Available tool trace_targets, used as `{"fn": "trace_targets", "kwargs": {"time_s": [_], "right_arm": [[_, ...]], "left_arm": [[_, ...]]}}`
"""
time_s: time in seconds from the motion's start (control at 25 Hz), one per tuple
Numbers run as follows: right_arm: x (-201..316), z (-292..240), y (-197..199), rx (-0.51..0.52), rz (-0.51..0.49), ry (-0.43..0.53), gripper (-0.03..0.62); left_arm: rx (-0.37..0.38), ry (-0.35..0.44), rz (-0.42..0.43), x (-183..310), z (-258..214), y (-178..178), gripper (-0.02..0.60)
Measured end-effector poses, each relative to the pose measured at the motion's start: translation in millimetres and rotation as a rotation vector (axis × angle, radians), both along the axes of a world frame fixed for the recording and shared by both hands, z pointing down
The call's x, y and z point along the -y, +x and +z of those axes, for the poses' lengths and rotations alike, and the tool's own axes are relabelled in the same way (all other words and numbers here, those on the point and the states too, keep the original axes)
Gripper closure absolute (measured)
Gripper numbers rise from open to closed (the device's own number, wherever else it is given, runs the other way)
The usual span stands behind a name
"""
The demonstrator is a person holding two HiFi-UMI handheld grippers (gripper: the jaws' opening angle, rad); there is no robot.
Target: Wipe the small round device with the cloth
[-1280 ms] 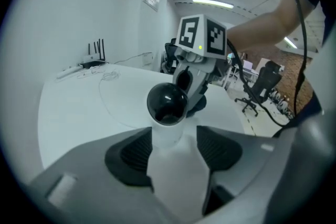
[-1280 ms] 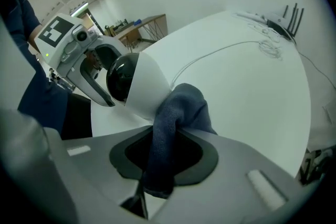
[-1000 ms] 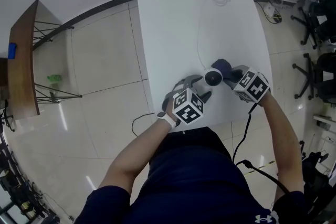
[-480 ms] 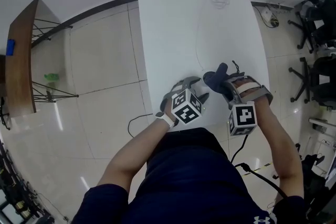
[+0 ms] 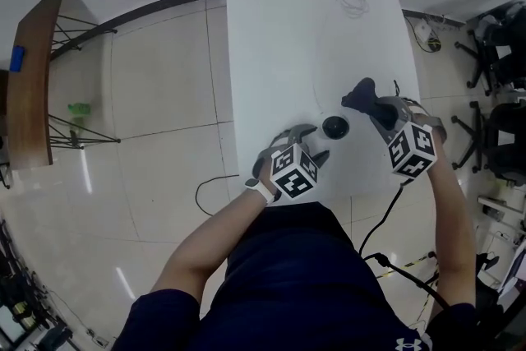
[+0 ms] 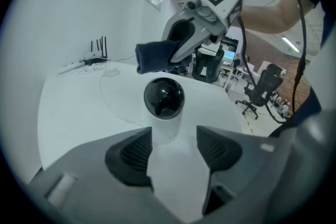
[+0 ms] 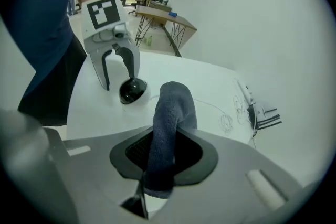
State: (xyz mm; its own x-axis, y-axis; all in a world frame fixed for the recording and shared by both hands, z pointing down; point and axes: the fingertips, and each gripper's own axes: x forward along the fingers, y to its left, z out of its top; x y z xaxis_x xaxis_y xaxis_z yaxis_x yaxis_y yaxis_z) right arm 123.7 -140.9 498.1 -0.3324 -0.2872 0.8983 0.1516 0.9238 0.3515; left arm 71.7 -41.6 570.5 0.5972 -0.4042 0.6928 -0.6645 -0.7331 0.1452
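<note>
The small round device (image 5: 334, 127), a black dome on a white stem, stands near the front edge of the white table (image 5: 279, 37). My left gripper (image 5: 319, 140) is shut on its white stem (image 6: 167, 131), with the dome (image 6: 164, 97) just beyond the pads. My right gripper (image 5: 376, 105) is shut on a dark blue cloth (image 5: 360, 94), whose end sticks out past the jaws (image 7: 171, 113). The cloth hangs in the air to the right of the device and a little above it, apart from it (image 6: 155, 56). From the right gripper view, the device (image 7: 131, 91) sits between the left gripper's fingers (image 7: 107, 78).
A thin white cable (image 5: 319, 62) loops across the table to a coil (image 5: 355, 2) and small gear at the far end (image 6: 94, 60). Office chairs (image 5: 503, 45) stand at the right, and a wooden desk (image 5: 37, 78) at the left. The table's front edge is right below the device.
Half a second ago the cloth lay over the device. The right gripper has since lifted and swung right with it, rolling, so the dome is uncovered. The left gripper has stayed put.
</note>
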Motion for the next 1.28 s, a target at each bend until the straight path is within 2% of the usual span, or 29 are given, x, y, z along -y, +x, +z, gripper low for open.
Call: {"fn": "trace_targets", "kwargs": {"time_s": [0.12,0.28,0.4,0.48,0.64,0.92,1.0,1.16,1.28], "right_arm": [[9.3,33.2,-5.3,-0.097,-0.105,-0.016,0.512],[0.1,79.4,-19.4,-0.253,-0.353,0.022,0.513],[-8.9,101.1,-21.6,-0.308,-0.436,0.019,0.513],[-11.2,103.5,-25.6,-0.3,-0.436,0.02,0.513],[-14.1,83.2,-33.9,-0.215,-0.361,0.033,0.513],[-36.1,10.8,-41.6,-0.078,-0.233,0.17,0.513],[-46.8,1.1,-40.2,-0.087,-0.218,0.214,0.513],[-73.6,0.2,-35.8,-0.203,-0.215,0.29,0.513],[-99.1,4.3,-38.7,-0.221,-0.153,0.232,0.513]], "left_arm": [[-0.004,-0.006,-0.003,0.2,-1.4,4.9,0.314],[-0.006,-0.004,-0.009,0.9,-3.4,9.0,0.314],[-0.003,-0.007,0.002,-2.4,-1.0,11.5,0.314],[0.0,-0.011,0.012,-5.7,1.4,9.7,0.314],[0.0,-0.016,0.015,-9.3,4.3,3.5,0.314],[0.007,-0.02,0.045,-11.2,8.2,-3.1,0.314],[0.01,-0.023,0.055,-11.8,8.1,-2.5,0.314],[0.026,-0.029,0.088,-16.4,8.5,-3.9,0.316],[0.033,-0.042,0.099,-23.5,9.7,-8.1,0.316]]}}
